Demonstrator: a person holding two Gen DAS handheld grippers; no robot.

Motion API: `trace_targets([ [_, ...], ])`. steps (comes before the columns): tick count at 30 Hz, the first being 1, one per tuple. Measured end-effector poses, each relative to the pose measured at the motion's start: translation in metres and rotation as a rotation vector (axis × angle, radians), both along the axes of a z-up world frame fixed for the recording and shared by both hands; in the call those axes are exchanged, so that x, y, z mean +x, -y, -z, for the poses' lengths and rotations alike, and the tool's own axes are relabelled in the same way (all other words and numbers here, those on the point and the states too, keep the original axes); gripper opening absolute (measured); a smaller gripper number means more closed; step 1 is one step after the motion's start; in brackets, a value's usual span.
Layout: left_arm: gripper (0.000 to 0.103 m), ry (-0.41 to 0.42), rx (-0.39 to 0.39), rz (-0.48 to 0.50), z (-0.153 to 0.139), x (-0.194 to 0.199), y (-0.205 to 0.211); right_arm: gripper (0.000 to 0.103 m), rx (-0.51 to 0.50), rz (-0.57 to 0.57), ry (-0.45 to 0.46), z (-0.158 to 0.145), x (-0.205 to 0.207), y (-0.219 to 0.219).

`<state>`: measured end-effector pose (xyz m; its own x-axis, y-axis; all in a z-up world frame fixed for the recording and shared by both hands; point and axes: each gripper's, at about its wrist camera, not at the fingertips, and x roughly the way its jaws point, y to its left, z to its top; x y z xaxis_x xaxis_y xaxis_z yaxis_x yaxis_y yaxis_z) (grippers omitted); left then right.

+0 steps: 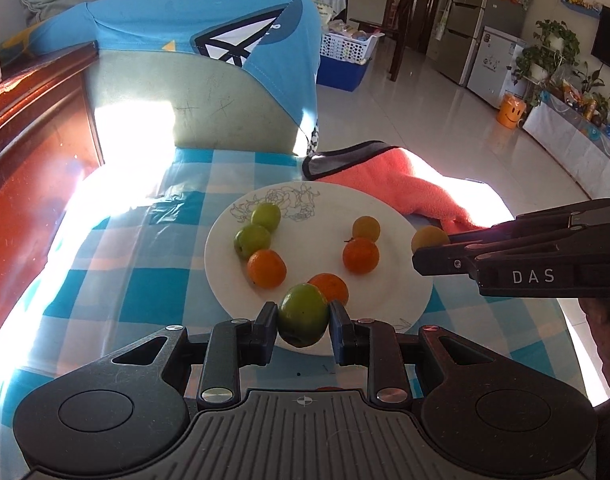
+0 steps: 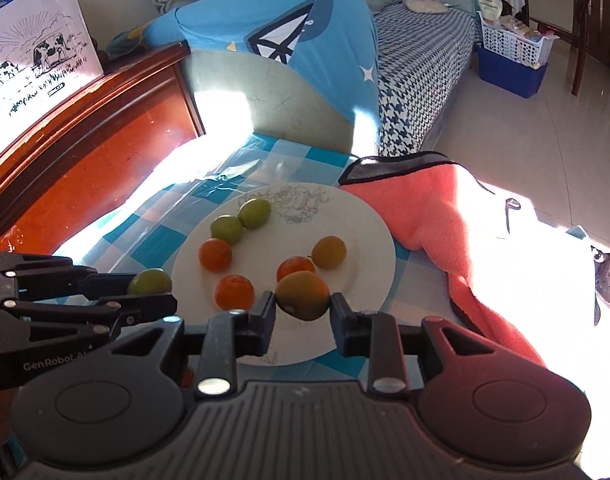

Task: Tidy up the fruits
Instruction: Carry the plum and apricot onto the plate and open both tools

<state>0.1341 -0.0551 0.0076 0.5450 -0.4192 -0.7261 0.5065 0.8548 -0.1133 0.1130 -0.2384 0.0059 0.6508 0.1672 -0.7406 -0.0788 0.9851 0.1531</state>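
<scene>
A white plate (image 1: 325,240) (image 2: 369,240) on the checked tablecloth holds two green fruits (image 1: 257,228) (image 2: 241,220), three orange fruits (image 1: 267,268) (image 2: 215,254) and one yellow-brown fruit (image 1: 366,228) (image 2: 329,252). My left gripper (image 1: 303,320) is shut on a green fruit (image 1: 303,314) above the plate's near rim; it also shows in the right wrist view (image 2: 150,282). My right gripper (image 2: 301,306) is shut on a yellow-brown fruit (image 2: 303,294) over the plate's near right part; it also shows in the left wrist view (image 1: 429,238).
A pink towel (image 1: 417,196) (image 2: 445,216) lies at the plate's far right. A chair draped in blue cloth (image 1: 209,60) (image 2: 281,44) stands behind the table. A red-brown wooden board (image 1: 33,128) (image 2: 85,140) borders the left. The table edge drops off on the right.
</scene>
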Motion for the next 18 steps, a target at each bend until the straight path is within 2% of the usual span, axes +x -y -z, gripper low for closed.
trace_targets([
  [8,0.024,-0.053,0.023,-0.013,0.023,0.019,0.007,0.030,-0.020,-0.037,-0.058,0.017,0.019,0.000],
  [18,0.025,-0.043,0.023,-0.039,0.029,0.035,0.017,0.030,-0.001,-0.058,-0.063,0.024,0.035,-0.003],
])
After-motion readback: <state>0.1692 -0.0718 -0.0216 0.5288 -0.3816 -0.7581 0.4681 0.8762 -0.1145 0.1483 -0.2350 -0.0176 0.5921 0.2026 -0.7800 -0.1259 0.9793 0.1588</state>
